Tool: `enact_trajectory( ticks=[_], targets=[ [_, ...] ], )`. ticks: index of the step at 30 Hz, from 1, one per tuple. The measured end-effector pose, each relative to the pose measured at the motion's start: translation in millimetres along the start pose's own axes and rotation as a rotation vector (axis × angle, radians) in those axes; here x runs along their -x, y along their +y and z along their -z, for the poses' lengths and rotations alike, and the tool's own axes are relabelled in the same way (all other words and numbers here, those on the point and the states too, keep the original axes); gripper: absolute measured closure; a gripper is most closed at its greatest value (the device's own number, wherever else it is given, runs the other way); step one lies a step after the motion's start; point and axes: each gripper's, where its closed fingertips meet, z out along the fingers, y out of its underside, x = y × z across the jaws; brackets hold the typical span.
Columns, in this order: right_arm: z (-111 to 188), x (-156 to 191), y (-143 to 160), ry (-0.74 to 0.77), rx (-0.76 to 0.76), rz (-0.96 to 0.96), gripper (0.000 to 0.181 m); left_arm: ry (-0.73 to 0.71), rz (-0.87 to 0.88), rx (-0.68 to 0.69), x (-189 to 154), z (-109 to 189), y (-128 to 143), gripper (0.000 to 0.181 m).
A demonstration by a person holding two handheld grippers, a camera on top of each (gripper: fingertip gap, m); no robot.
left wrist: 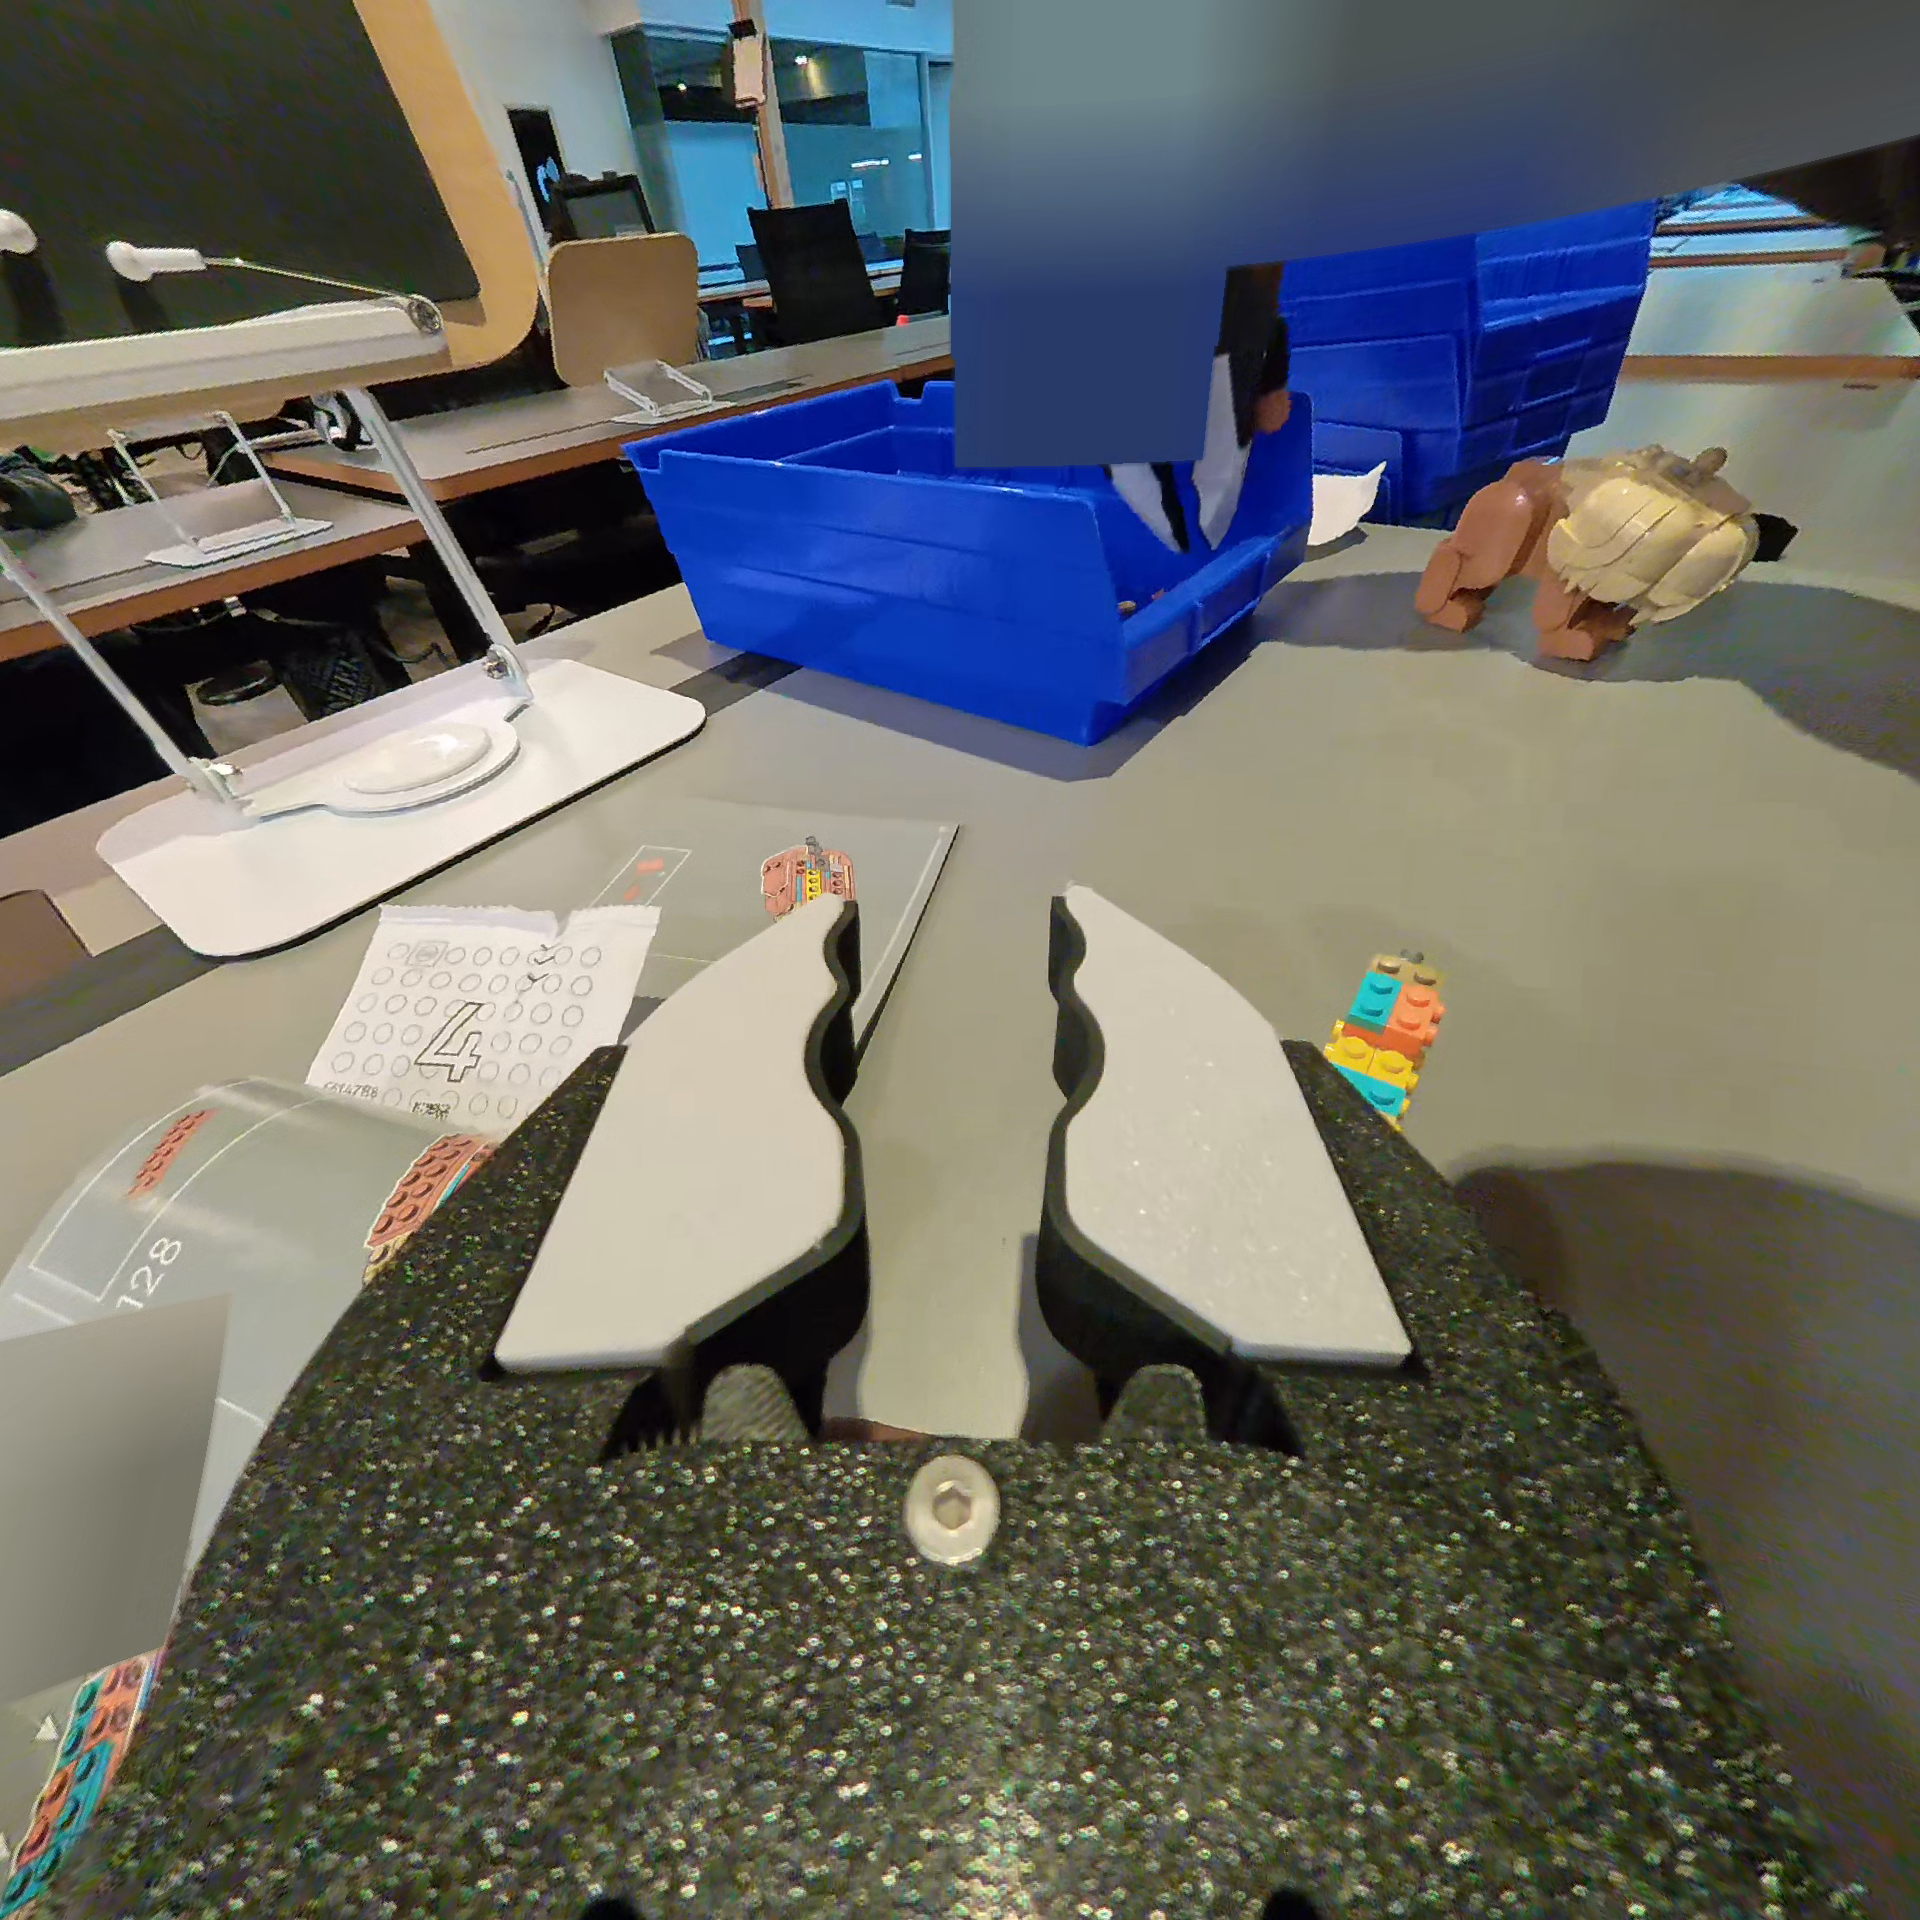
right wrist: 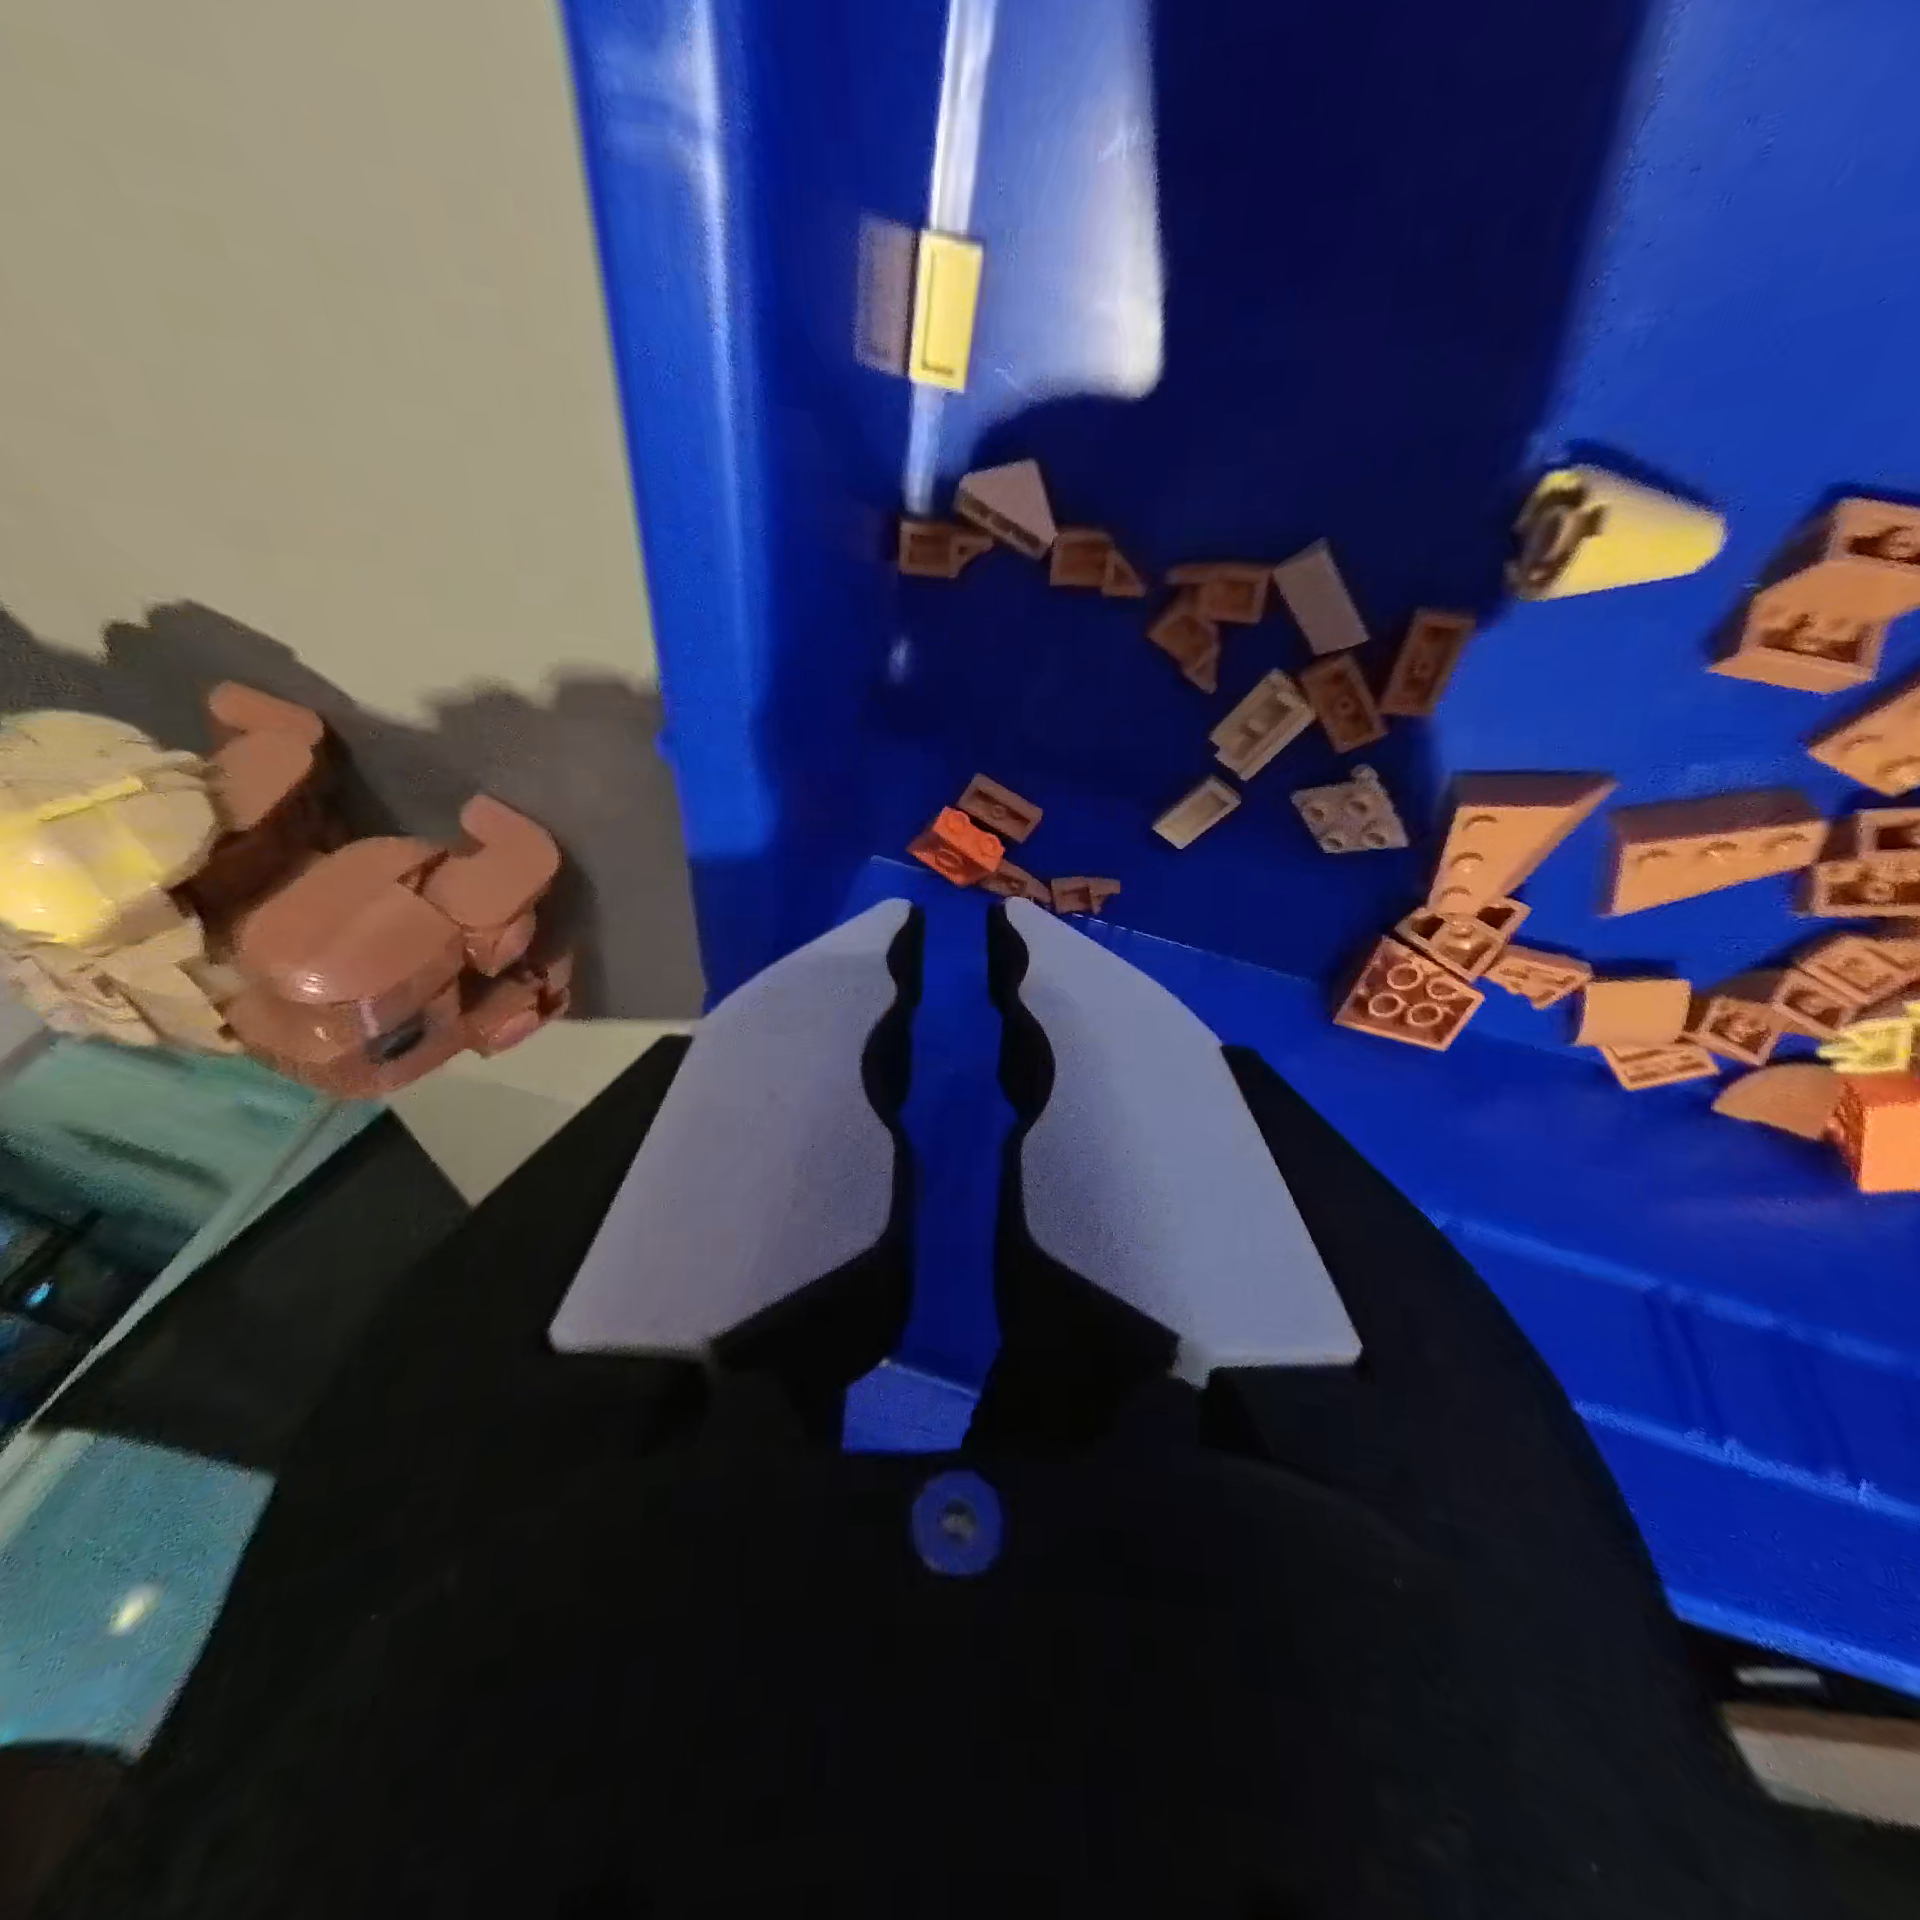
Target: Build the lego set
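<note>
My left gripper (left wrist: 954,909) is open and empty, low over the grey table (left wrist: 1299,831). A small stack of coloured bricks (left wrist: 1387,1034) stands just right of it. The instruction booklet (left wrist: 727,883) lies under and to the left of it. My right gripper (right wrist: 956,909) hangs over the rim of the blue bin (right wrist: 1351,260), jaws a narrow gap apart with nothing between them. A small orange brick (right wrist: 956,847) lies just beyond its tips. Several loose brown and tan bricks (right wrist: 1340,665) lie on the bin floor. The right gripper also shows in the left wrist view (left wrist: 1195,499), inside the bin (left wrist: 883,582).
A part-built brown and tan lego animal (left wrist: 1590,551) stands on the table to the right of the bin, and shows in the right wrist view (right wrist: 343,966). A torn white numbered bag (left wrist: 488,1018) and a white stand base (left wrist: 416,790) lie at left. More blue bins (left wrist: 1507,343) are stacked behind. Left tips to right tips: about 40 cm.
</note>
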Motion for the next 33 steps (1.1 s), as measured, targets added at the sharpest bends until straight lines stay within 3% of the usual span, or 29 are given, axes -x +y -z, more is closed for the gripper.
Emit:
enact_trajectory(
  ticks=[17,33],
  targets=[
    [-32,-8,13,0.042,0.243,0.033,0.163,0.008,0.026,-0.012,1,2,-2,0.147],
    [-10,-37,6,0.209,0.106,-0.070,0.166,0.014,0.036,-0.017,0,2,-2,0.147]
  ],
)
